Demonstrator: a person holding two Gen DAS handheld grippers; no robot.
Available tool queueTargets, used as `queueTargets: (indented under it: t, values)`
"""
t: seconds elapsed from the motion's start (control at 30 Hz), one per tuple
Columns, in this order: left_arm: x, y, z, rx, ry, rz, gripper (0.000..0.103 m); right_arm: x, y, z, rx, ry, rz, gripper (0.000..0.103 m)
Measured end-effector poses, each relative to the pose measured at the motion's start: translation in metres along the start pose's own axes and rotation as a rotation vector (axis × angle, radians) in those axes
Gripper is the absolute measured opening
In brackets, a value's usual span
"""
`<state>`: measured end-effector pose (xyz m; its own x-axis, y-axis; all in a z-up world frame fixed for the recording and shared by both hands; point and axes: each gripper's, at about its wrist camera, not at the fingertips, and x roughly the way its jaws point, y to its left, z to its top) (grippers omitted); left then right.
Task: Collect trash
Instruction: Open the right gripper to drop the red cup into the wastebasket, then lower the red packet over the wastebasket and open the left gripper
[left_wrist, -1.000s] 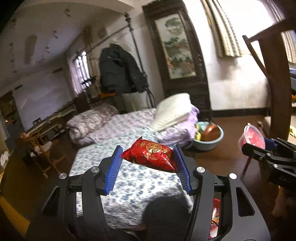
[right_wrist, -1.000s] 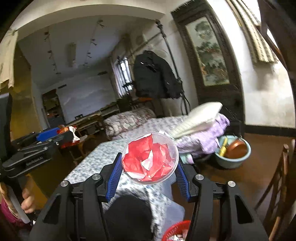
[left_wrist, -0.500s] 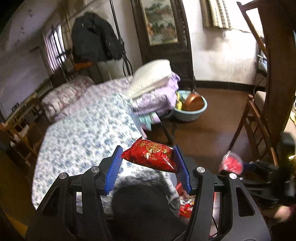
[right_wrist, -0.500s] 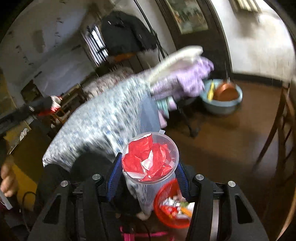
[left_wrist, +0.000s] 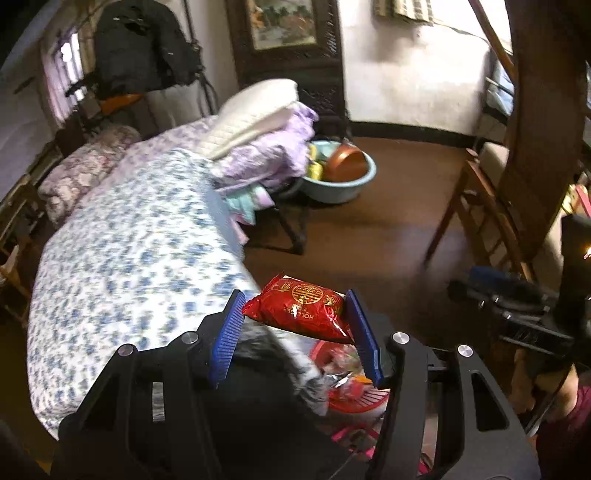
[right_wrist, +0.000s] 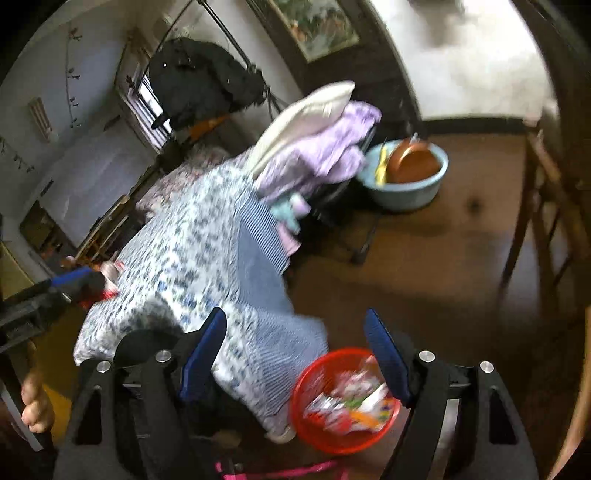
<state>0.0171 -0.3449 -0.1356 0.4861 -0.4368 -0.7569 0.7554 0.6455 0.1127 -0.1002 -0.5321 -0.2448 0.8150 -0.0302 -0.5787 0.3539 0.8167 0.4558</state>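
A red snack packet (left_wrist: 301, 312) with gold print sits squeezed between the blue pads of my left gripper (left_wrist: 293, 299), which is shut on it. Just below it on the floor is a red basket (left_wrist: 351, 400) of wrappers. In the right wrist view my right gripper (right_wrist: 295, 317) hovers over the same red basket (right_wrist: 325, 445), its jaws opening with nothing between them. The litter in the basket is blurred, so I cannot pick out single pieces. The left gripper (right_wrist: 74, 280) and its packet (right_wrist: 110, 271) show at the left edge.
A bed with a blue-flowered cover (left_wrist: 129, 266) and folded quilts (left_wrist: 266, 147) fills the left. A pale blue basin (left_wrist: 340, 184) holding a copper bowl stands on the brown floor. A wooden chair (left_wrist: 480, 206) is at the right. A hand (right_wrist: 35, 398) grips a handle.
Both grippers dropped and tilted down toward the red basket. The clear cup of red paper left the right gripper, whose jaws spread apart. The left still grips the packet.
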Motion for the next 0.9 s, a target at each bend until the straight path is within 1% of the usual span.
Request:
queueTargets:
  t: [0.1,0.27,0.5,0.63,0.67,0.73,0.8,0.9]
  values:
    - [0.015,-0.017,0.001,0.031,0.032,-0.045,0.056,-0.011,-0.001,0.001,-0.044,-0.042,-0.066,0.078]
    - [0.043,-0.033,0.0,0.048,0.104,-0.129,0.056,-0.011,-0.014,0.0,-0.04,-0.033,-0.101,0.079]
    - [0.071,-0.051,-0.003,0.085,0.169,-0.18,0.056,-0.001,-0.035,-0.006,0.013,0.005,-0.12,0.079]
    - [0.086,-0.058,-0.005,0.096,0.2,-0.19,0.058,0.004,-0.041,-0.007,0.029,0.015,-0.13,0.079]
    - [0.088,-0.06,-0.005,0.1,0.206,-0.19,0.06,0.005,-0.042,-0.007,0.032,0.018,-0.133,0.079]
    - [0.087,-0.062,-0.006,0.108,0.204,-0.19,0.072,0.007,-0.045,-0.007,0.039,0.024,-0.138,0.079]
    - [0.083,-0.062,-0.005,0.115,0.183,-0.175,0.079,0.007,-0.046,-0.006,0.046,0.026,-0.133,0.078]
    - [0.073,-0.059,-0.001,0.117,0.145,-0.153,0.081,0.006,-0.044,-0.005,0.046,0.022,-0.126,0.078]
